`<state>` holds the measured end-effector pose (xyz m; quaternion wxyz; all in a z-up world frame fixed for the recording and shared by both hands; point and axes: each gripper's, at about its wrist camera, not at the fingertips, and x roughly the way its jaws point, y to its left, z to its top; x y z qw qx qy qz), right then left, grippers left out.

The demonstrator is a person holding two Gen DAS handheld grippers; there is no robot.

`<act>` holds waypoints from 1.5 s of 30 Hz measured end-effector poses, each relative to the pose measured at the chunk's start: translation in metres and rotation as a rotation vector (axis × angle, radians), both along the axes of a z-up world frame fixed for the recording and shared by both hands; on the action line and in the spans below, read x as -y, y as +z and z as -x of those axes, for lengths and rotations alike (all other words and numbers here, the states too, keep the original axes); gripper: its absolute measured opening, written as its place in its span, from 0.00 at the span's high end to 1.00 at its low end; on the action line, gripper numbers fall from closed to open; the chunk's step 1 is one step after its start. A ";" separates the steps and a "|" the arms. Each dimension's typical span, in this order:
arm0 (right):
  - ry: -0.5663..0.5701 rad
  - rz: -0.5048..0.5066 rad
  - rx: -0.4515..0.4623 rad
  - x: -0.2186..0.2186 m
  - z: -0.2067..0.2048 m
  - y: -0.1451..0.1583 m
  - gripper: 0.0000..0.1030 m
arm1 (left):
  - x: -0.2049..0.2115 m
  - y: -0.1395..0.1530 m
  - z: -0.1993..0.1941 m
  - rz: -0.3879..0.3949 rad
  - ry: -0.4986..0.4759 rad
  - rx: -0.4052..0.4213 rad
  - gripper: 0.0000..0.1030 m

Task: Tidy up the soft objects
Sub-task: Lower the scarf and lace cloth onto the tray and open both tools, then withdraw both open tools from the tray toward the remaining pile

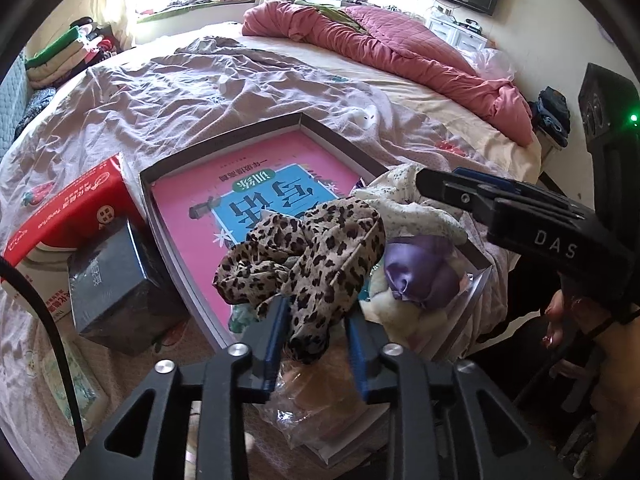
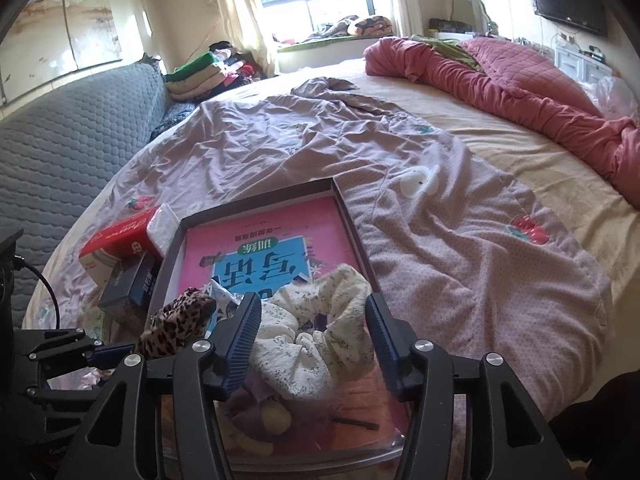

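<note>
A leopard-print scrunchie (image 1: 312,256) hangs bunched between the blue pads of my left gripper (image 1: 316,312); the jaws stand apart and the right pad is clear of the fabric. In the right wrist view it shows as leopard scrunchie (image 2: 176,328) at the left. A cream floral scrunchie (image 2: 316,332) lies between the wide jaws of my right gripper (image 2: 313,304), over a clear plastic bag (image 2: 392,440) that holds other soft pieces. A purple satin scrunchie (image 1: 416,272) sits in that bag (image 1: 460,320). Both scrunchies overlap the near end of a shallow grey box (image 1: 224,160) holding a pink book.
A red tissue pack (image 1: 72,216) and a dark small box (image 1: 116,280) lie left of the grey box on the wrinkled mauve sheet (image 1: 200,96). A pink quilt (image 1: 400,48) is heaped at the far right. A person's hand (image 1: 560,320) holds the right gripper.
</note>
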<state>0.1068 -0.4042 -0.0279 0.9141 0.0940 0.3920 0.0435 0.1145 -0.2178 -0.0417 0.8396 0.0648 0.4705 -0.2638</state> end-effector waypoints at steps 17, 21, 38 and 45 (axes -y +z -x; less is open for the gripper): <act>-0.012 0.033 0.029 0.000 0.011 0.018 0.42 | -0.002 0.012 0.011 0.040 -0.019 0.026 0.44; -0.011 0.036 0.038 -0.001 0.013 0.023 0.42 | -0.006 0.021 0.015 0.055 -0.013 0.044 0.39; 0.037 0.098 0.091 -0.024 0.023 0.048 0.31 | -0.033 0.047 0.018 0.062 0.066 0.100 0.31; 0.119 0.166 0.107 -0.057 0.029 0.058 0.30 | -0.053 0.058 0.020 0.069 0.101 0.113 0.31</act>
